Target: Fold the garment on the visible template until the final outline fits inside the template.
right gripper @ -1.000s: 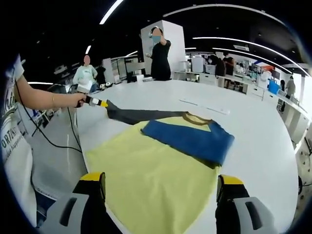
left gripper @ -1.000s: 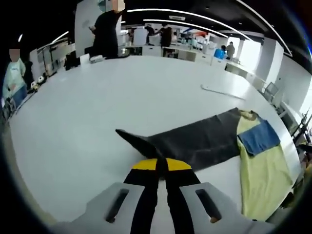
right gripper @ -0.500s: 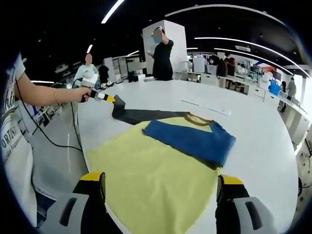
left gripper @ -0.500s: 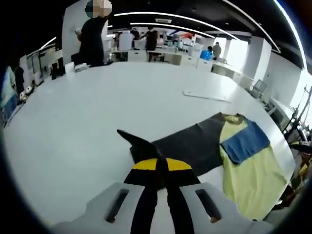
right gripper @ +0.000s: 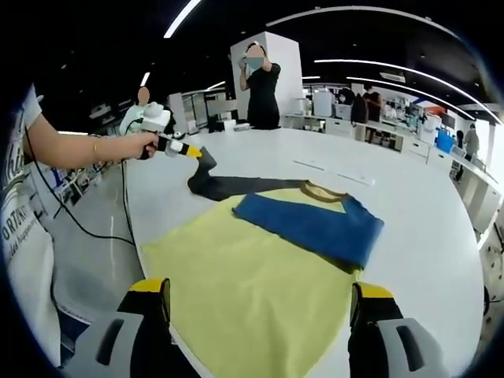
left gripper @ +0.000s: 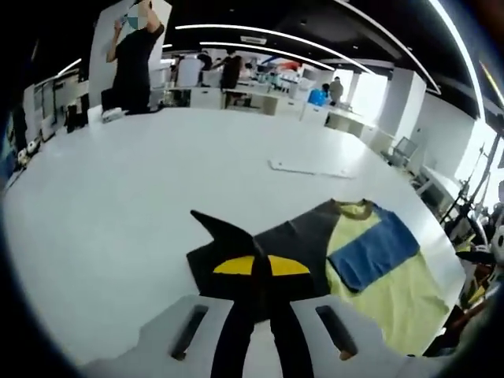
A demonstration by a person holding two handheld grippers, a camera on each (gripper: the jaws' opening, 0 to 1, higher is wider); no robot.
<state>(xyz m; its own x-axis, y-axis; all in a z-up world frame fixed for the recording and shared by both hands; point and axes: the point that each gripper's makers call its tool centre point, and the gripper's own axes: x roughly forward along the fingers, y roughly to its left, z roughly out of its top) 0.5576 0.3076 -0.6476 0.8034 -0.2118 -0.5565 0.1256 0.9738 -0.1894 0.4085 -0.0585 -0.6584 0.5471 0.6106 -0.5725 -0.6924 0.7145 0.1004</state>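
A yellow shirt lies flat on the white table, its blue sleeve folded across the chest. My left gripper is shut on the end of the dark grey sleeve and holds it lifted off the table; that sleeve bends back toward the shirt body. In the right gripper view the left gripper sits in a person's hand at the table's far left. My right gripper hovers open above the shirt's near hem, jaws wide apart with nothing between them.
A thin white strip lies on the table beyond the collar. A person in black stands at the far edge, another person at the left. Desks and shelves fill the room behind. A cable hangs off the table's left side.
The left gripper has carried the grey sleeve end up and inward toward the shirt, so the sleeve now bunches and bends. The right gripper has stayed put.
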